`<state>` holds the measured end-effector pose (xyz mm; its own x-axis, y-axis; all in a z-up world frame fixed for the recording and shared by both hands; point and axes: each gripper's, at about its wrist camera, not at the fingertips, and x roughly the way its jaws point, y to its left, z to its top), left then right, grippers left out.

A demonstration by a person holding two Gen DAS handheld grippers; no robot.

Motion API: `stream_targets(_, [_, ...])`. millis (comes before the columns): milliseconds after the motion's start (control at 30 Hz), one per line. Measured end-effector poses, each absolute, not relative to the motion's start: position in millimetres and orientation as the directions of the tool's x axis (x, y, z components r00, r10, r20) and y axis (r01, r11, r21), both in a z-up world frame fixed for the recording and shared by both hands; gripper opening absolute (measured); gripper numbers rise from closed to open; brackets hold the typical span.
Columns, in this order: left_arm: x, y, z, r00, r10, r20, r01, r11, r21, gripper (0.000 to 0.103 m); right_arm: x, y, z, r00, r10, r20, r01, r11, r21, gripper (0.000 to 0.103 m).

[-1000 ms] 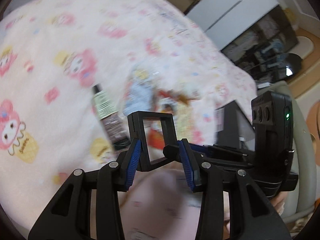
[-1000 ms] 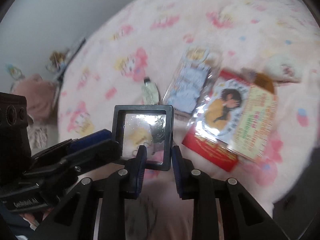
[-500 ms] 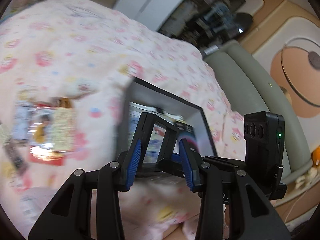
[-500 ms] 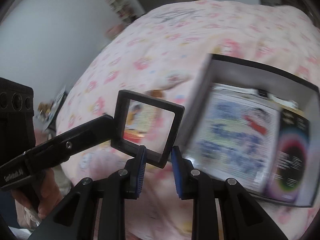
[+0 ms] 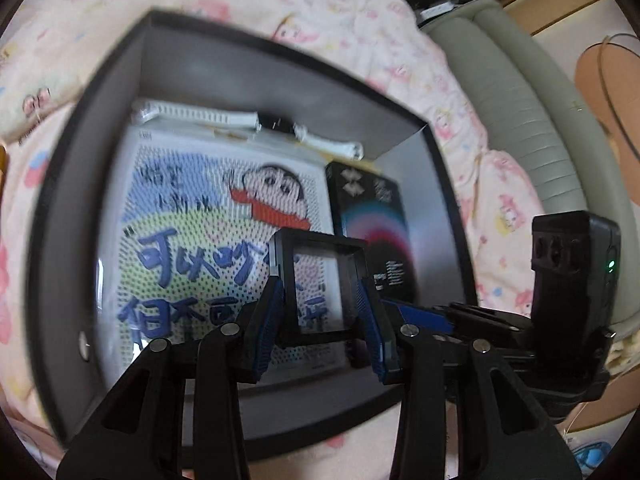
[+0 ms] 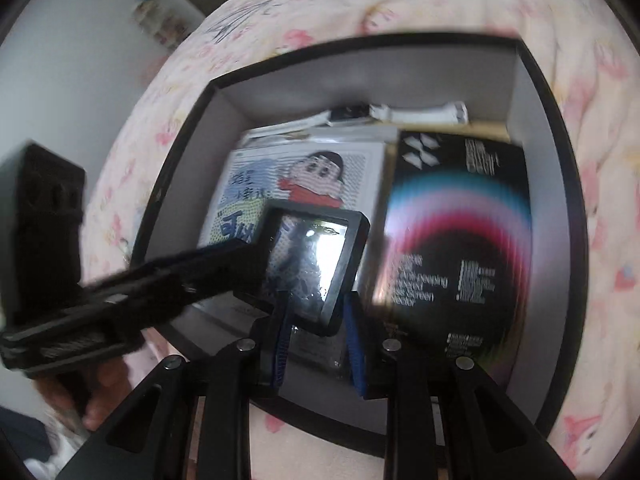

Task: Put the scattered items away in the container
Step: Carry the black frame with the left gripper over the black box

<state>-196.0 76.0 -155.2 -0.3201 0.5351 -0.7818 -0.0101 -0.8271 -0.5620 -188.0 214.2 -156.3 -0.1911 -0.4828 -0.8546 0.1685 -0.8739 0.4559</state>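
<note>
A small black square frame (image 5: 320, 241) with a clear window hangs over the open black box (image 5: 280, 52). My left gripper (image 5: 320, 300) is shut on the frame's two sides. In the right wrist view the frame (image 6: 316, 256) is tilted, with its lower corner between the pads of my right gripper (image 6: 316, 320), whose jaws are starting to open while the pads still touch it. The left gripper (image 6: 256, 264) reaches in from the left. The box (image 6: 360, 40) holds a cartoon card (image 5: 200, 220), a black booklet (image 6: 452, 240) and a watch with a white strap (image 5: 276, 122).
The box rests on a pink printed blanket (image 5: 340, 0). A grey-green padded edge (image 5: 520, 100) runs along the right, with floor beyond. A hand (image 6: 100, 392) holds the left gripper's handle at lower left. A pale wall (image 6: 60, 80) stands behind.
Both grippers have carried the frame away from the scattered packets on the blanket and across to the box, which now fills both views. The frame has tilted in the right wrist view.
</note>
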Motion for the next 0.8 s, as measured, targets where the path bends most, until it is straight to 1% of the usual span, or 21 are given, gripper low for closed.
stream_targets(100, [-194.8, 82.1, -161.7, -0.286, 0.548, -0.786, 0.001, -0.820, -0.572, 0.038, -186.3, 217.5, -155.3, -0.221, -0.434, -0.874, 0.187, -0.898, 0.398, 0.024])
stream_targets(267, [-194.5, 76.7, -157.1, -0.331, 0.530, -0.781, 0.039, -0.819, -0.572, 0.037, -184.2, 227.5, -147.9, -0.294, -0.371, -0.881, 0.186, -0.926, 0.328, 0.024])
stream_targets(300, [-195.4, 75.3, -156.6, -0.345, 0.516, -0.784, 0.049, -0.824, -0.564, 0.036, -184.2, 231.1, -145.7, -0.311, -0.371, -0.875, 0.178, -0.927, 0.330, 0.024])
stream_targets(333, [-197.9, 76.2, -158.0, -0.349, 0.506, -0.789, 0.054, -0.829, -0.556, 0.029, -184.6, 235.2, -143.1, -0.330, -0.377, -0.866, 0.167, -0.926, 0.339, 0.024])
stream_targets(367, [-199.8, 78.5, -159.6, -0.343, 0.503, -0.793, 0.054, -0.833, -0.551, 0.025, -183.3, 239.9, -139.5, -0.351, -0.384, -0.854, 0.157, -0.923, 0.350, 0.024])
stream_targets(467, [-201.6, 95.9, -162.5, -0.306, 0.514, -0.802, 0.014, -0.839, -0.543, 0.022, -182.0, 246.4, -130.3, -0.417, -0.369, -0.830, 0.143, -0.929, 0.341, 0.024])
stream_targets(567, [-194.4, 111.2, -156.3, -0.309, 0.600, -0.738, -0.079, -0.789, -0.609, 0.022, -179.4, 247.1, -122.6, -0.463, -0.342, -0.818, 0.148, -0.939, 0.309, 0.024])
stream_targets(600, [-191.2, 113.1, -152.1, -0.325, 0.600, -0.731, -0.097, -0.790, -0.606, 0.022, -179.3, 247.1, -121.6, -0.467, -0.342, -0.816, 0.152, -0.939, 0.307, 0.024])
stream_targets(700, [-189.8, 106.7, -149.0, -0.364, 0.527, -0.768, -0.051, -0.835, -0.548, 0.022, -181.4, 245.5, -124.5, -0.453, -0.337, -0.825, 0.150, -0.942, 0.302, 0.024])
stream_targets(800, [-192.7, 103.0, -156.6, -0.334, 0.491, -0.805, -0.003, -0.854, -0.520, 0.022, -183.2, 240.6, -133.6, -0.416, -0.321, -0.851, 0.148, -0.947, 0.285, 0.024])
